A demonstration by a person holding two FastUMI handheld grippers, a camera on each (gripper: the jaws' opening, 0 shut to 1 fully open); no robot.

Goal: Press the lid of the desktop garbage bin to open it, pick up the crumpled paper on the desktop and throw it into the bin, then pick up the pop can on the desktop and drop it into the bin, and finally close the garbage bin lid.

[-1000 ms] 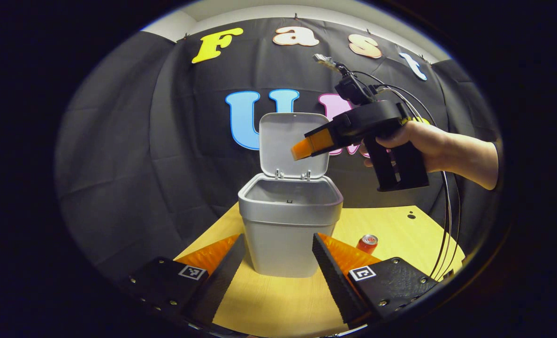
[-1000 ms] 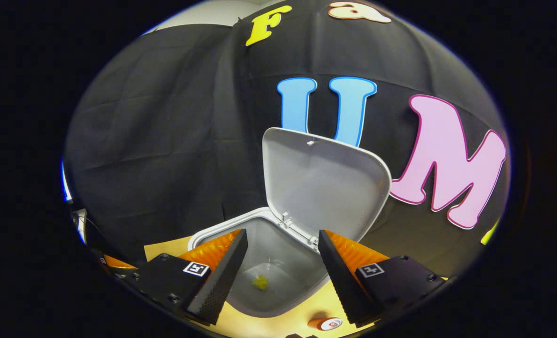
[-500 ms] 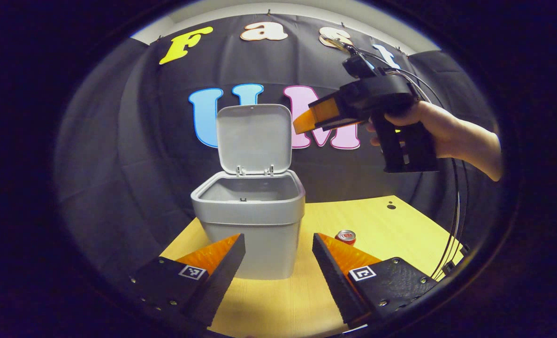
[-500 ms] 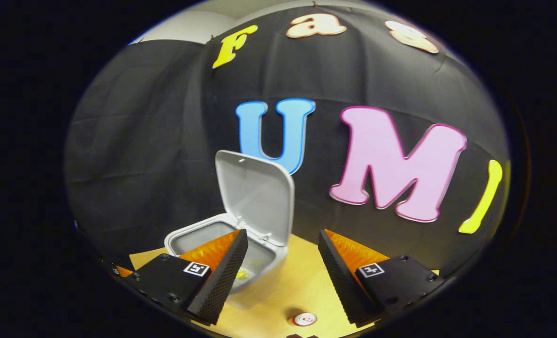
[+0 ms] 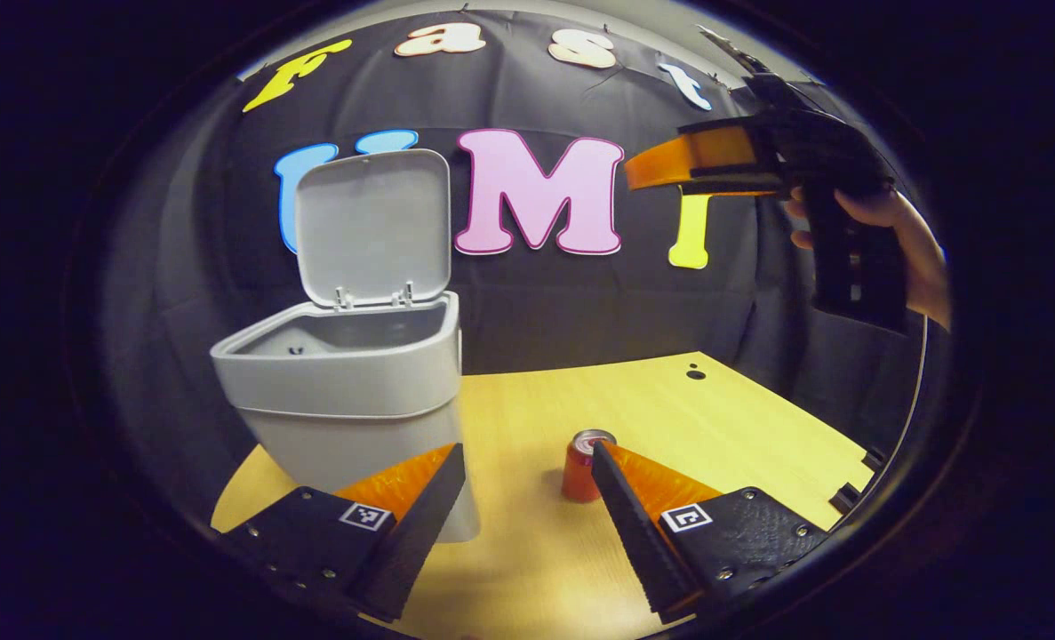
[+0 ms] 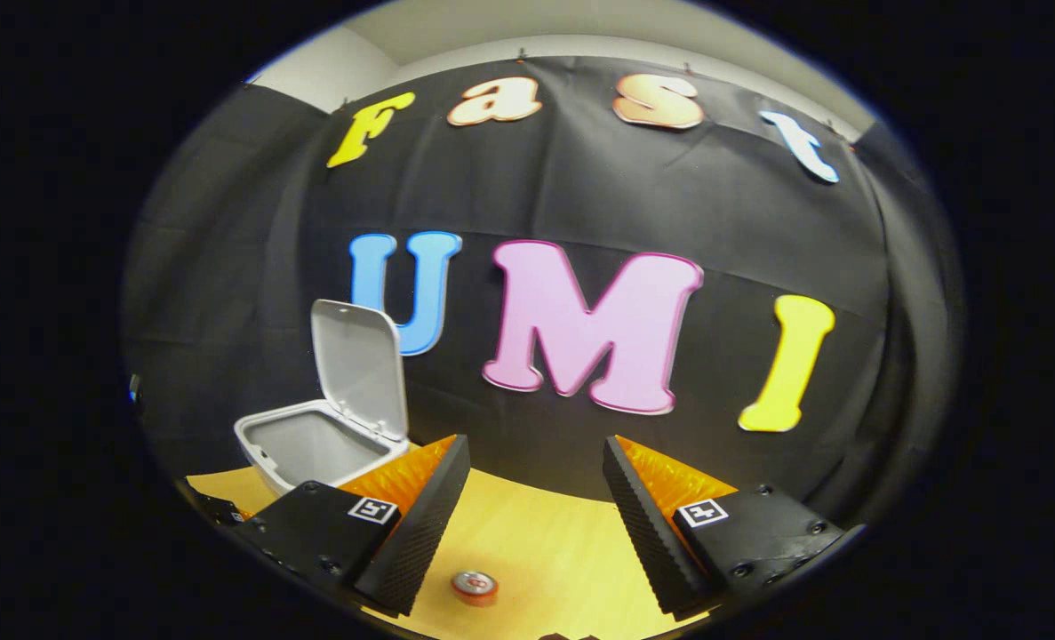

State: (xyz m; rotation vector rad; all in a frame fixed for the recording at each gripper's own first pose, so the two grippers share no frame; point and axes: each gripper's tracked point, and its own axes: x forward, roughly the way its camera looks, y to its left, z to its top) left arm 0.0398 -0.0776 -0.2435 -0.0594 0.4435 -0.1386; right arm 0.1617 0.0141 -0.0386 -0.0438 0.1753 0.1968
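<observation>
The grey bin [image 5: 349,382] stands at the left of the yellow table, its lid [image 5: 374,227] raised upright. A red pop can [image 5: 583,465] stands upright on the table, just beyond my left gripper [image 5: 527,507], which is open and empty. In the right gripper view the bin [image 6: 300,444] sits low at the left and the can [image 6: 475,588] lies far below, seen from the top. My right gripper [image 6: 534,511] is open and empty, held high; it also shows at the upper right of the left gripper view, held by a hand [image 5: 918,258]. The bin's inside is hidden from here.
The yellow tabletop [image 5: 696,418] stretches right of the bin, with a small dark hole [image 5: 695,374] near its far edge. Black cloth backs the booth. Cables trail down from the right gripper at the far right.
Both grippers have swung right, so the bin slid left in each view. The right gripper rose and drew away from the bin. The can now sits close to my left gripper's fingers.
</observation>
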